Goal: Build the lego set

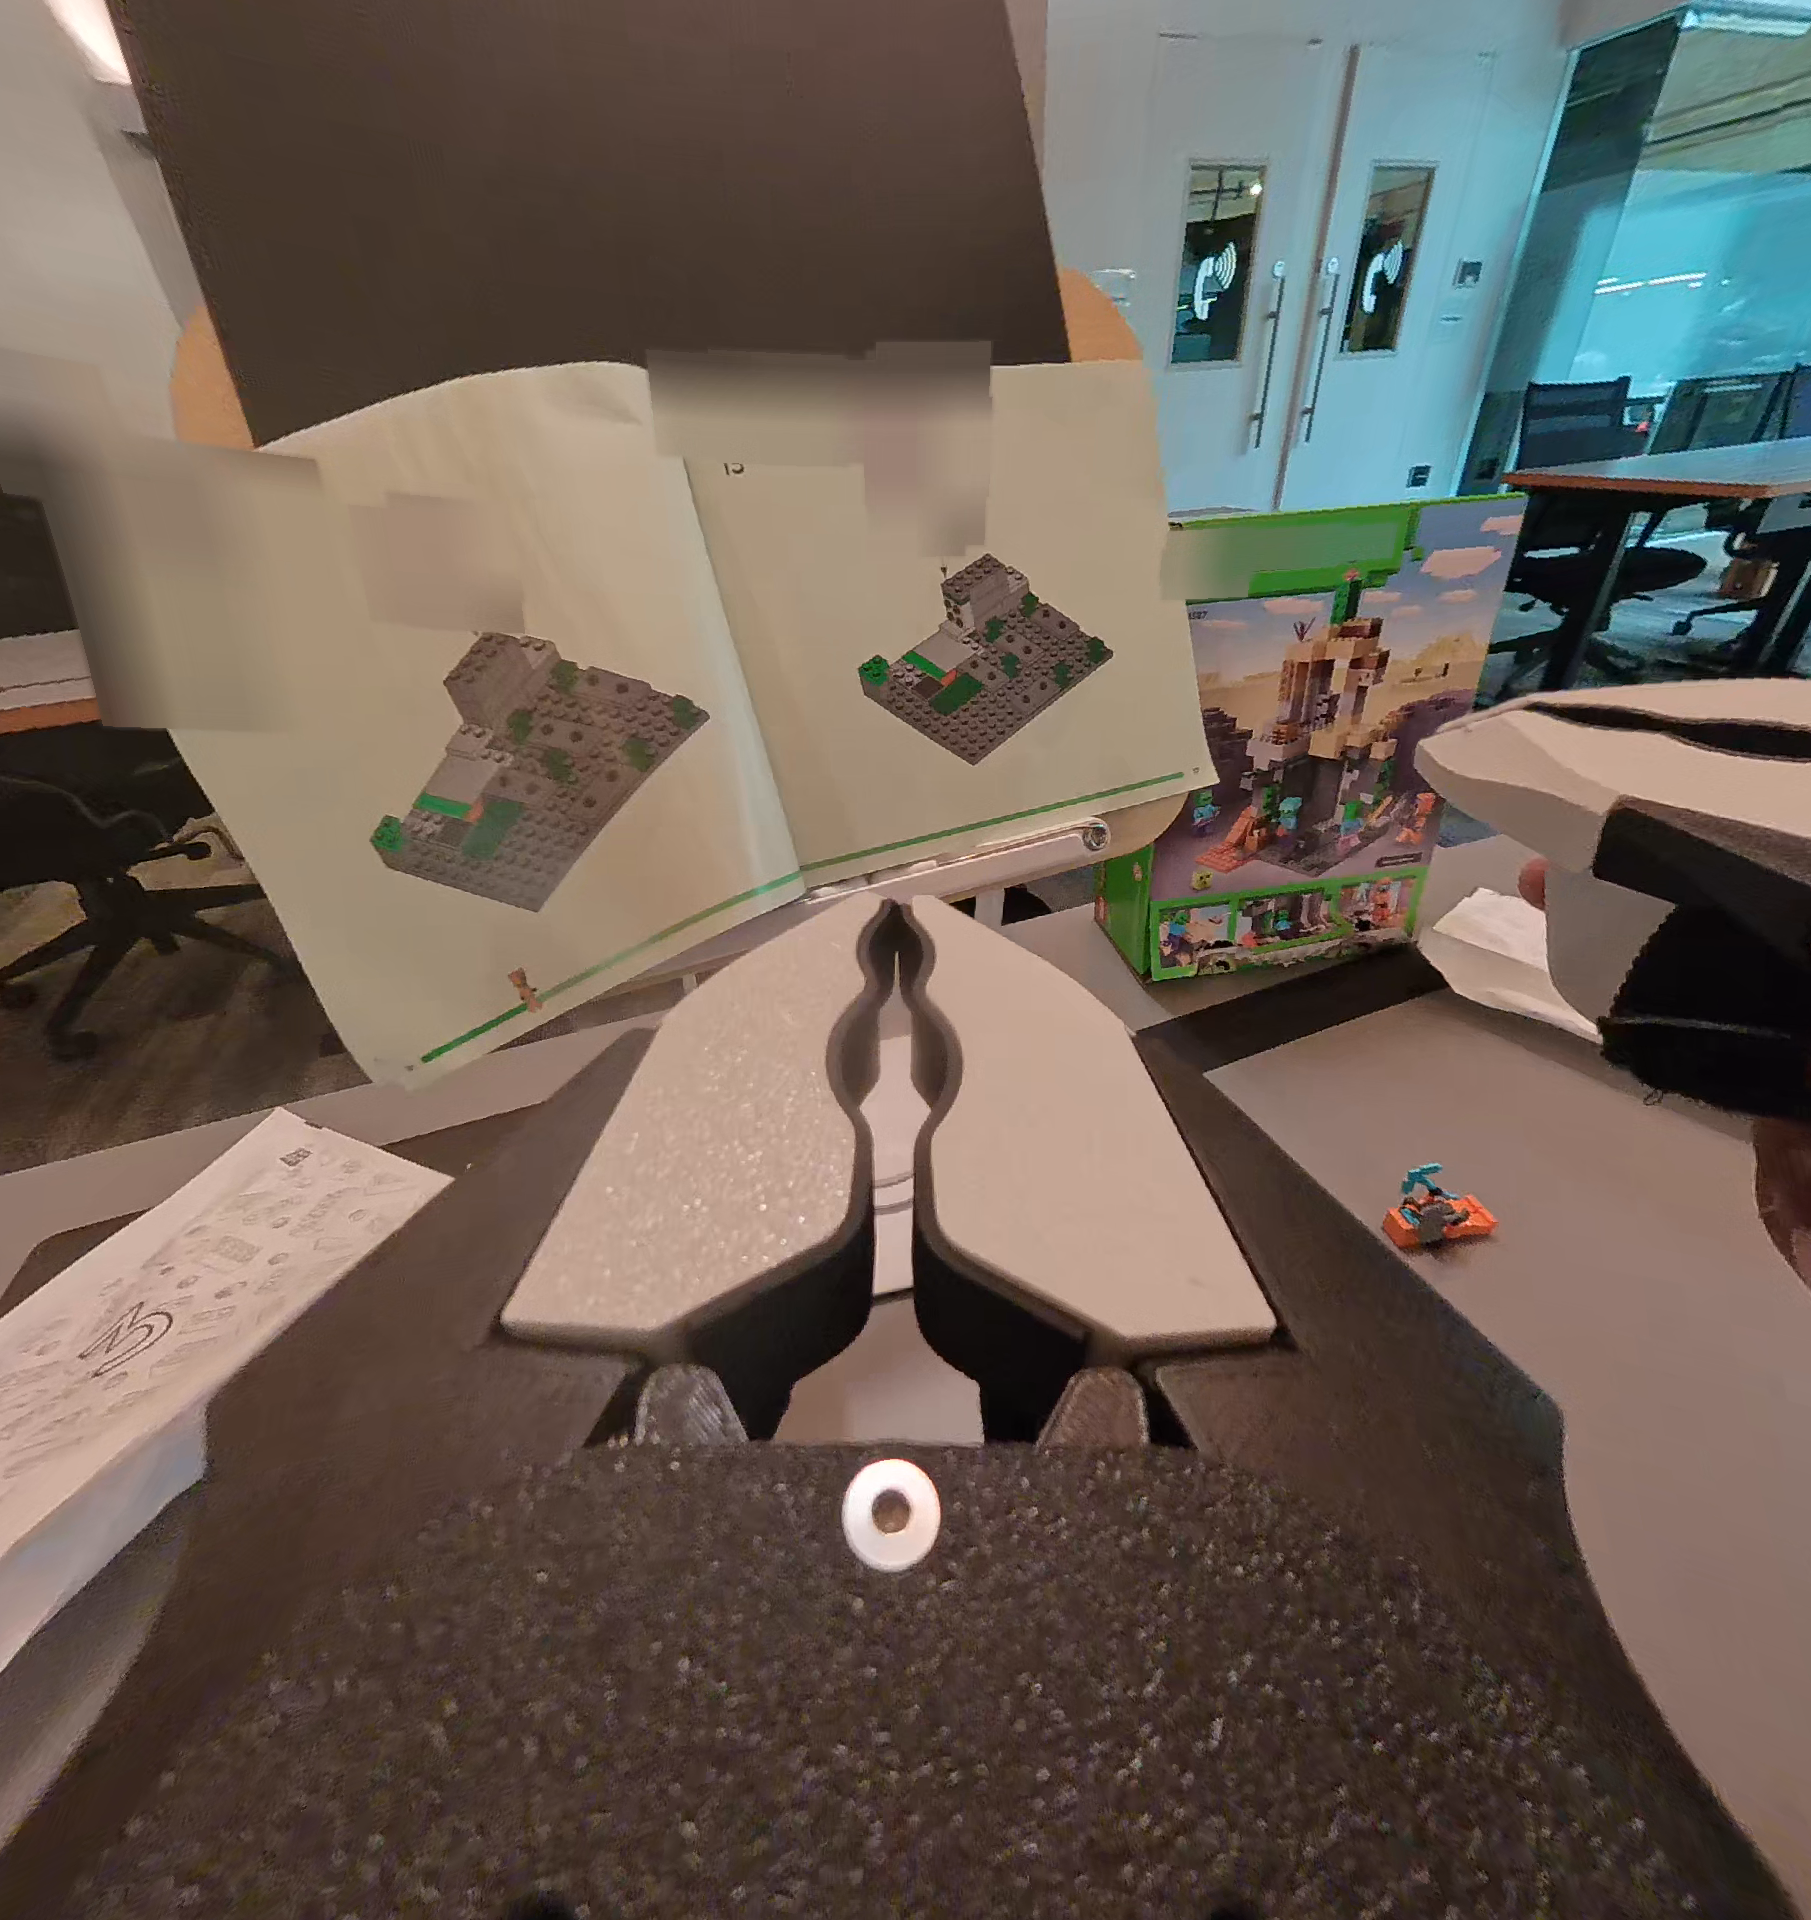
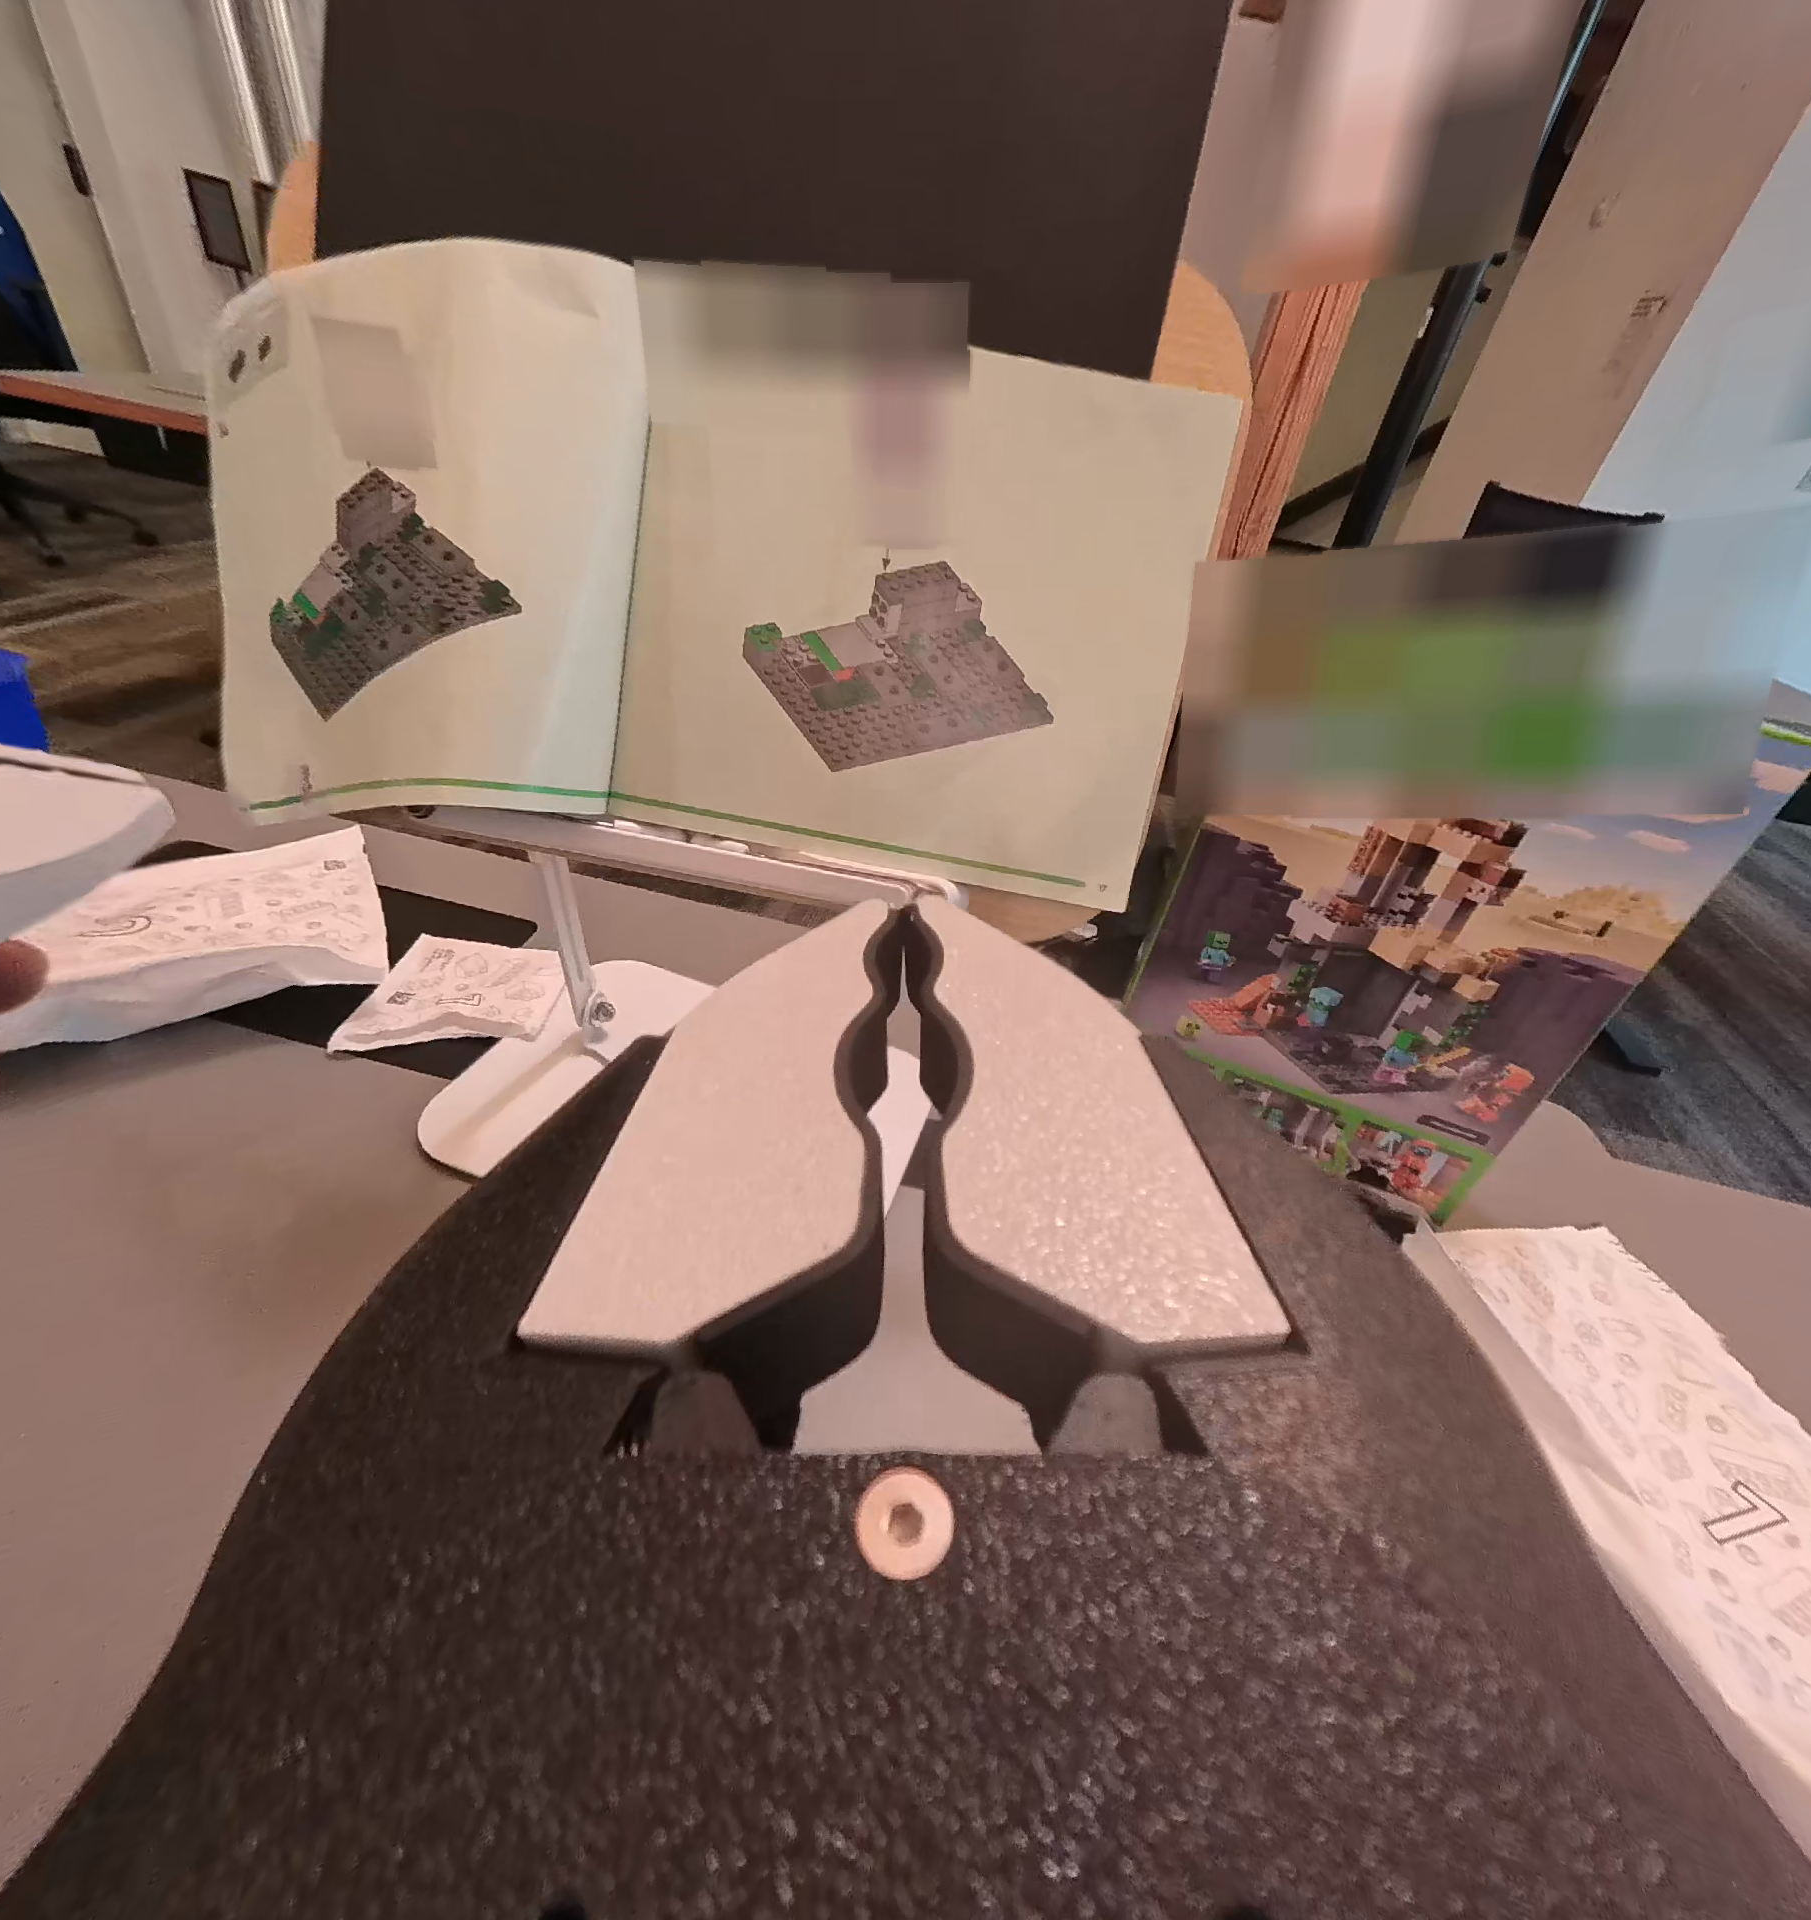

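Checking instruction booklet [image 1: 672, 665] on stand w/ both tongs clenched, empty: left gripper [image 1: 896, 914], right gripper [image 2: 903, 914]. Lego build itself not visible; small orange piece [image 1: 1438, 1218] on table. Should confirm step before grabbing a bag [image 2: 215, 935].

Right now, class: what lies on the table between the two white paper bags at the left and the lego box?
In the right wrist view, the booklet stand's white base sits between the paper bags and the lego box.

Print on booklet [image 1: 589, 665], box [image 1: 1327, 748], paper bags [image 1: 101, 1340]; not transcribed.
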`<state>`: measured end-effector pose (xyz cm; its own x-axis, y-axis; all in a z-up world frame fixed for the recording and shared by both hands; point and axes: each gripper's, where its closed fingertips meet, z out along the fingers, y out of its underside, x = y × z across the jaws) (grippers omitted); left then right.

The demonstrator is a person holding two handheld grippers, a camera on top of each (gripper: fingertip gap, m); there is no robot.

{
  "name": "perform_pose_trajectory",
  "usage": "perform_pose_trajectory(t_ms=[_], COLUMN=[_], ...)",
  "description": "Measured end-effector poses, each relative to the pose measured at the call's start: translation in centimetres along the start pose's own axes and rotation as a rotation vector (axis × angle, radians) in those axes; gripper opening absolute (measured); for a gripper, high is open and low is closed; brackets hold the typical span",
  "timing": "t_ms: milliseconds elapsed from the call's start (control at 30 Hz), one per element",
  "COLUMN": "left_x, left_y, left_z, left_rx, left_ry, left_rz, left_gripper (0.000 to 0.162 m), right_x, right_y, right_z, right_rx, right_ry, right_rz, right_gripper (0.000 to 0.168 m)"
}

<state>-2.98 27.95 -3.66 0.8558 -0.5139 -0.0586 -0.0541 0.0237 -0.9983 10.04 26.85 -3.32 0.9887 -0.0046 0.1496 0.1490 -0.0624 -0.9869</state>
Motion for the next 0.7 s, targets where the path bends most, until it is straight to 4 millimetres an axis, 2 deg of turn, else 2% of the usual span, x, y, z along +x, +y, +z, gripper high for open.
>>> perform_pose_trajectory(t_ms=[333,700], left_x=[1.3,0.5], left_y=[0.0,-1.0], left_z=[0.2,-0.5], left_rx=[-0.006,0.014], left_ry=[0.022,0.010], left_rz=[0.011,0.031], left_gripper=[0.000,0.000], right_x=[0.1,-0.2], right_y=[-1.2,-1.7], right_z=[-0.5,-1.0], right_rx=[0.039,0.063], right_ry=[-0.001,0.009], right_rz=[-0.012,-0.024], right_gripper=[0.000,0.000])
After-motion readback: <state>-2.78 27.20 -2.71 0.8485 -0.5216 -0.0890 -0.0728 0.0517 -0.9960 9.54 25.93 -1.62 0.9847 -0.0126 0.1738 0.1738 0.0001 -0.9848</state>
